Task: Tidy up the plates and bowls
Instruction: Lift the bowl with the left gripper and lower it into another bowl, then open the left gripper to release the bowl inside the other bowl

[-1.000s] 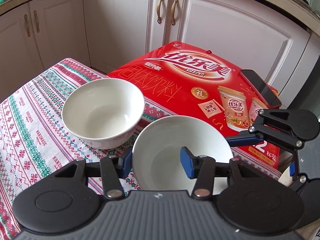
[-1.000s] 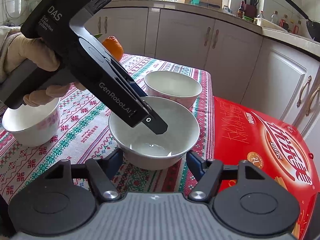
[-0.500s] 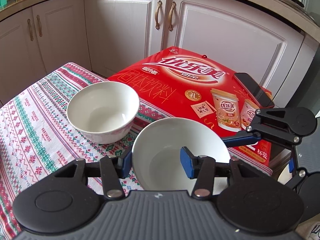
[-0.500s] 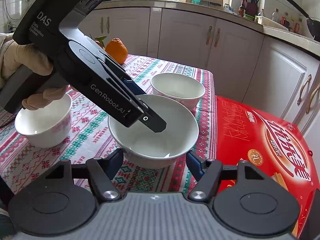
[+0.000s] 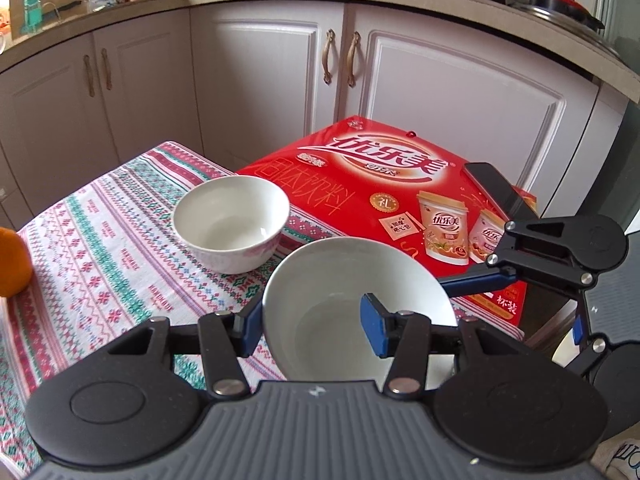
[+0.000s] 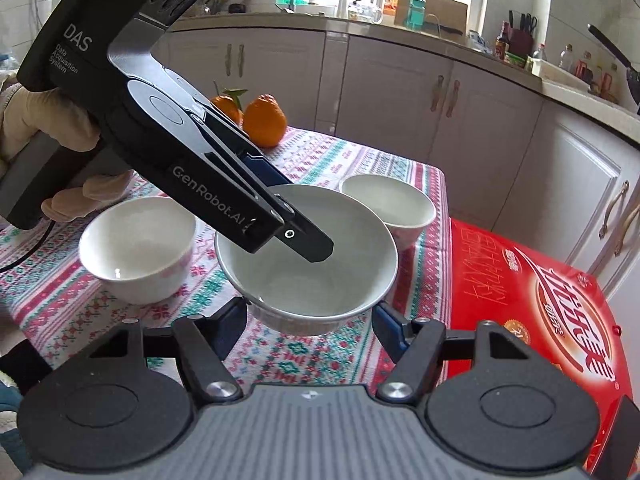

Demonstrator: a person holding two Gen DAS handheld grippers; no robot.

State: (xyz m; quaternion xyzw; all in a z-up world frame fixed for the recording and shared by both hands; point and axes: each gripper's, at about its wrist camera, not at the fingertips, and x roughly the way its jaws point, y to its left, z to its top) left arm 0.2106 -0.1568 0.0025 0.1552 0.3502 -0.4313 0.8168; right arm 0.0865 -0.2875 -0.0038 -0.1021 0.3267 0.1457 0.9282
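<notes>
A plain white bowl (image 5: 352, 276) hangs above the patterned tablecloth (image 5: 100, 240), tilted a little. My left gripper (image 5: 312, 320) is shut on its rim, one blue pad outside the wall and one inside. In the right wrist view that same bowl (image 6: 308, 280) sits between the pads of my right gripper (image 6: 310, 320), which press on its lower sides. The left gripper (image 6: 296, 236) reaches into the bowl from the upper left, held by a gloved hand (image 6: 48, 136). A second white bowl (image 5: 232, 224) stands on the cloth behind, and a third bowl (image 6: 136, 248) stands to the left.
A red printed carton (image 5: 380, 176) lies beside the table's right edge, with a dark phone (image 5: 496, 188) on it. Two oranges (image 6: 264, 120) sit at the table's far end. White cabinets (image 5: 260, 80) stand close behind the table.
Both grippers have risen together with the bowl between them. The bowls on the cloth now look lower and farther away, and more of the cabinets and counter shows.
</notes>
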